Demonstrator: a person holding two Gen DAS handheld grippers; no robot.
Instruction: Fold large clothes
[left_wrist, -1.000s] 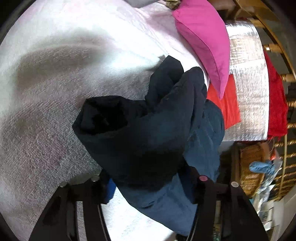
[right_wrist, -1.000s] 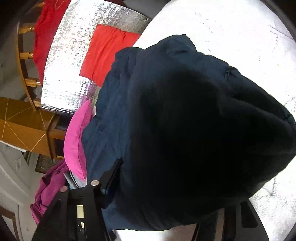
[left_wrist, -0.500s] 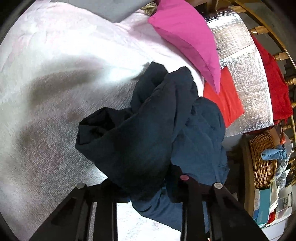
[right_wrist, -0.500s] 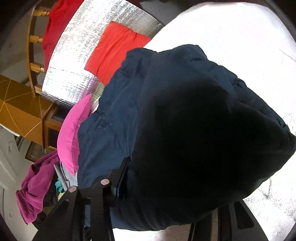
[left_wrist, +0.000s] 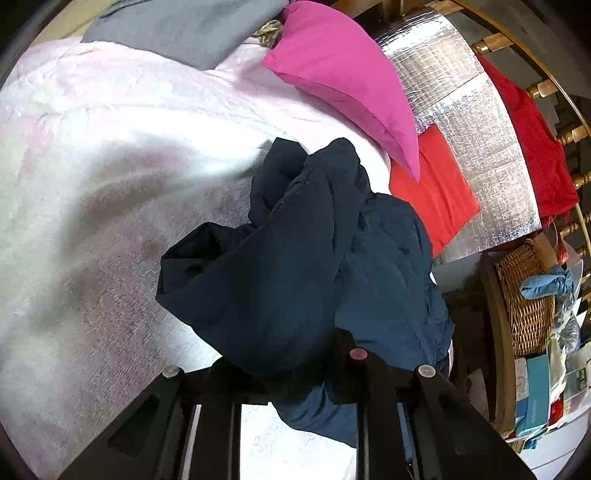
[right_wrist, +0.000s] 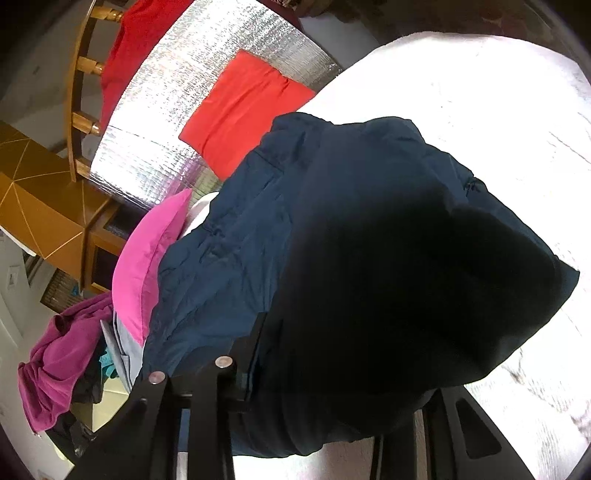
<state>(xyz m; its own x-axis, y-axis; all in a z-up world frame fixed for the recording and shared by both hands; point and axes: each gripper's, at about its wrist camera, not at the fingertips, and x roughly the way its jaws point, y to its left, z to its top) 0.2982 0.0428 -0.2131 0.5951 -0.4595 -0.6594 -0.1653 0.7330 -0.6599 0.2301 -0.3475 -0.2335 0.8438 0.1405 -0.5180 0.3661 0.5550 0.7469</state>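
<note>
A large dark navy garment hangs bunched above the pale pink bedspread. My left gripper is shut on its cloth, which spills over both fingers. In the right wrist view the same navy garment fills the middle and drapes over my right gripper, which is shut on it. The right finger there is mostly hidden by cloth.
A magenta pillow lies at the bed's far side beside a silver foil mat with a folded orange-red cloth. A red garment hangs on a wooden rail. A wicker basket stands at right. A purple garment lies at left.
Both grippers have pulled back and up with the navy garment. More of the pillow, foil mat and basket has come into view.
</note>
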